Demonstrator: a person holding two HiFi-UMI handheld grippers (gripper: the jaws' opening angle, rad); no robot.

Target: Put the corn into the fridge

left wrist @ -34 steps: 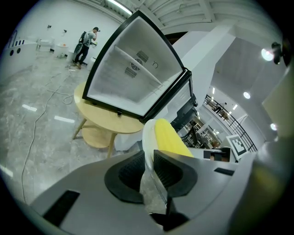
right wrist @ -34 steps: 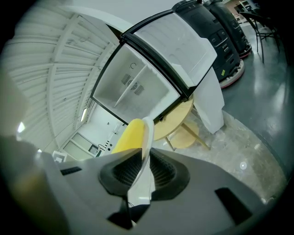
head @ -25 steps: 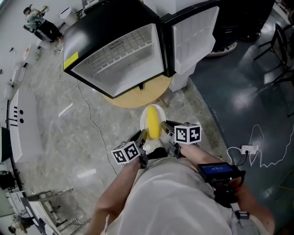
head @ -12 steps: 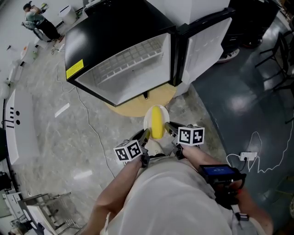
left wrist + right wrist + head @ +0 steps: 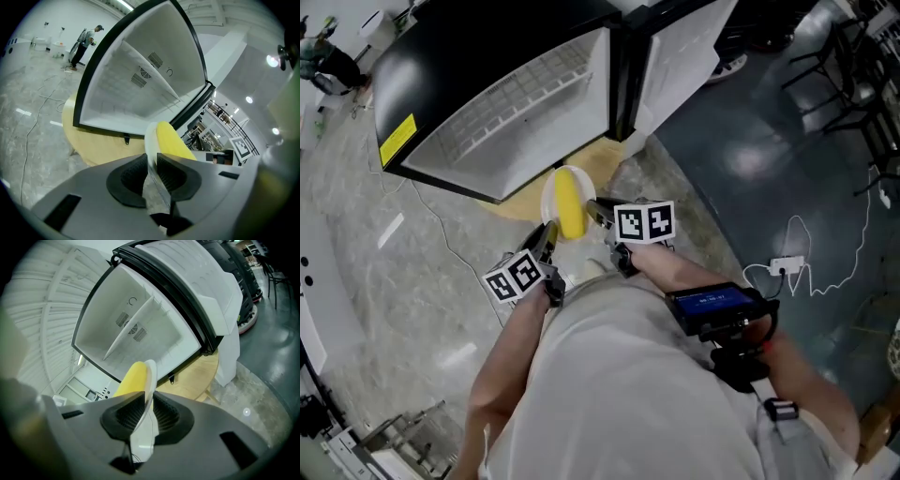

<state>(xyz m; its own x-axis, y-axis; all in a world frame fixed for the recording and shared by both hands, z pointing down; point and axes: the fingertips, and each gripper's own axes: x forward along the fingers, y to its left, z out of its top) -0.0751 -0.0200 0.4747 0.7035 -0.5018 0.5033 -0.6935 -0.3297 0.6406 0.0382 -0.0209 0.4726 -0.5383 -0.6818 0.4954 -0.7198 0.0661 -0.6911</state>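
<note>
Both grippers are clamped tight on the same white plate (image 5: 548,199). The left gripper (image 5: 152,164) pinches its left rim and the right gripper (image 5: 146,416) pinches the right rim. The corn (image 5: 571,208) lies on the plate between them, held just in front of the open fridge (image 5: 506,112), over the near edge of the round wooden table (image 5: 523,199) under it.

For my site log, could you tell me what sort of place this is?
Probably a lab or workshop hall: an open fridge on a round wooden table, loose cables across bare floor.
</note>
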